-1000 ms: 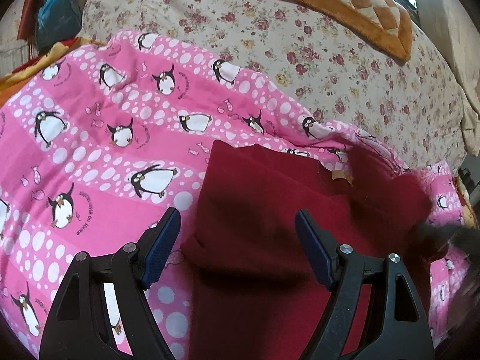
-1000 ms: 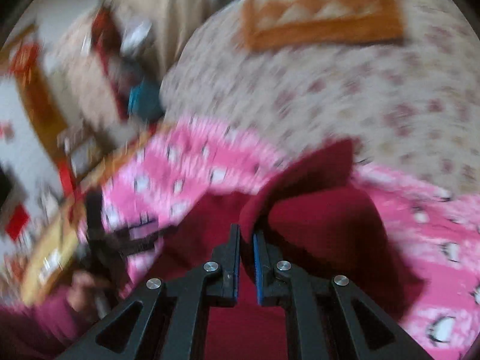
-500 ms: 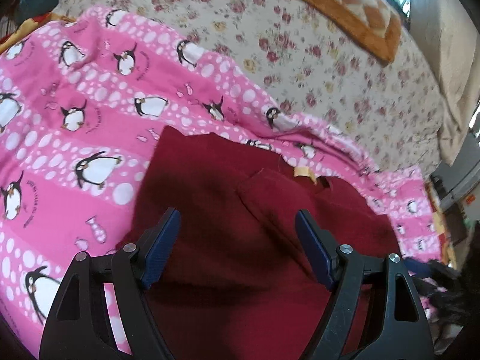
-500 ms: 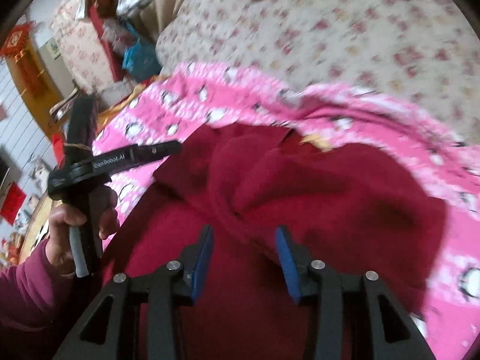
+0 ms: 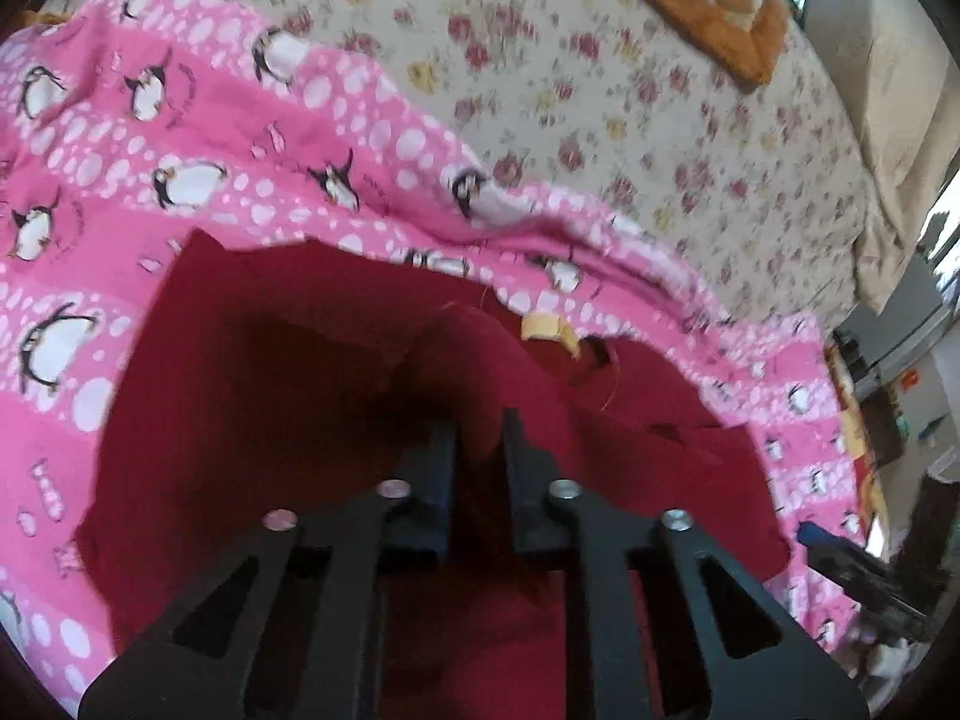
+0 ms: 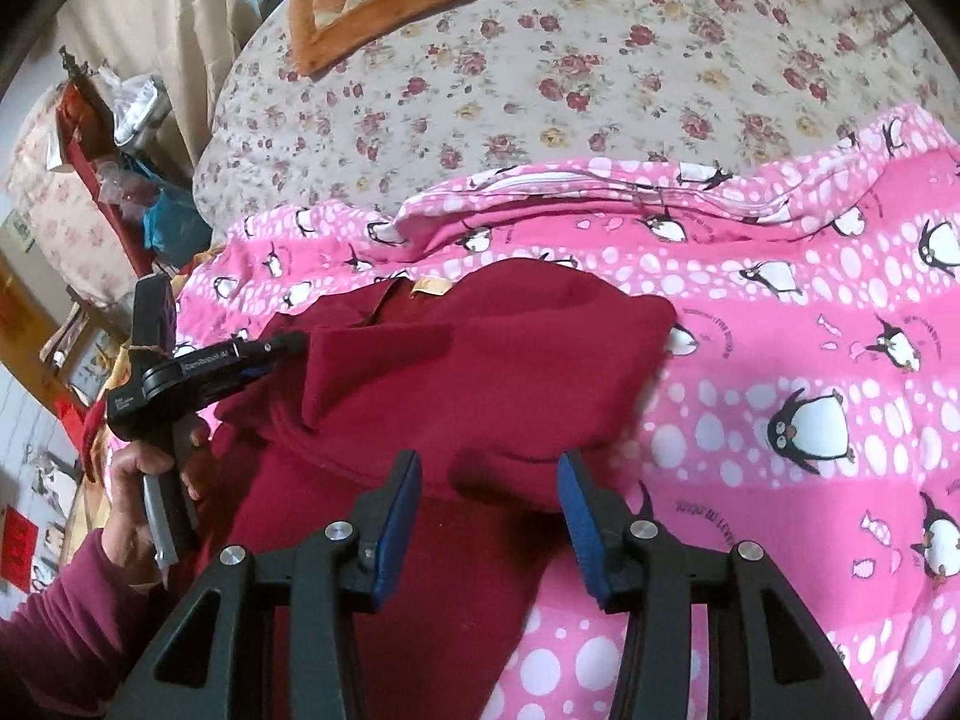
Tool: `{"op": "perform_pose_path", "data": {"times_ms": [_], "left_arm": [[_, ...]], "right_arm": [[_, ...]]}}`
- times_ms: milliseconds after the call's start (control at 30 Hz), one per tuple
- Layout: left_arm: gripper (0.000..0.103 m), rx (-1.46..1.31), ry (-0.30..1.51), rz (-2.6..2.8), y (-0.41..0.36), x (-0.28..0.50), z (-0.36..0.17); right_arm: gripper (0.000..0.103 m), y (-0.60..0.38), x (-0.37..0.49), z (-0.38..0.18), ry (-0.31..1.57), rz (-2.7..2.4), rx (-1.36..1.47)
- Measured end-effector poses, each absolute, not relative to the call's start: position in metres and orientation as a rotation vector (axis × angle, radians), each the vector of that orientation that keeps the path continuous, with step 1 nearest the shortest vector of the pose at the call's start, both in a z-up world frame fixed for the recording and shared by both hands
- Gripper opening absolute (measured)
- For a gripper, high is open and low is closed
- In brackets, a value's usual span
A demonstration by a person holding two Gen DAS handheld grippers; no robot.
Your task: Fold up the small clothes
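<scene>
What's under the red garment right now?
The red garment lies on the pink penguin blanket, which overlaps the floral quilt. Whatever lies beneath its folded layers is covered.

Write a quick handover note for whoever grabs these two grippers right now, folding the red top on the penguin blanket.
Left gripper: shut on a fold of the red top, near its collar tag.
Right gripper: open, holding nothing, hovering over the top's near edge.
The top lies on the pink penguin blanket on the bed, one side already folded across the middle.
Left to do: probably carry the pinched side over, then fold up the bottom.
</scene>
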State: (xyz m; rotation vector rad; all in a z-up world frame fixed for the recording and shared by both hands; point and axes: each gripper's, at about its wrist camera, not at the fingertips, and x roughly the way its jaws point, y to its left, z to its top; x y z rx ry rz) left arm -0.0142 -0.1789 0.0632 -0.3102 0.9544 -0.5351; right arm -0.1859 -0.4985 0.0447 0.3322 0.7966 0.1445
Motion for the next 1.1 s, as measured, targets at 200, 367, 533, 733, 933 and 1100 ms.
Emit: {"op": "perform_pose_path", "data": {"times_ms": [200, 367, 533, 733, 933, 1100], "left_arm": [[0.010, -0.297, 0.743, -0.491, -0.137, -0.047, 0.108], [0.010, -0.264, 0.879, -0.458, -0.144, -0.041, 0.073], [0.010, -0.202, 0.914, -0.402, -0.146, -0.043, 0.062], [0.011, -0.223, 0.986, -0.355, -0.140, -0.039, 0.049], [0.022, -0.185, 0.964, -0.330, -0.140, -0.044, 0.053], [0.029, -0.175, 0.959, -0.317, -0.137, -0.049, 0.054]], "right_arm": [[0.057, -0.523, -0.165, 0.041, 0.762, 0.007, 0.377], [0.074, -0.539, -0.121, 0.007, 0.853, 0.005, 0.495], [0.029, -0.523, -0.099, 0.002, 0.862, 0.015, 0.395], [0.025, -0.520, -0.097, 0.000, 0.877, -0.085, 0.222], [0.049, -0.520, -0.130, 0.018, 0.830, 0.021, 0.412], [0.032, -0.489, -0.160, -0.001, 0.912, 0.025, 0.237]]}}
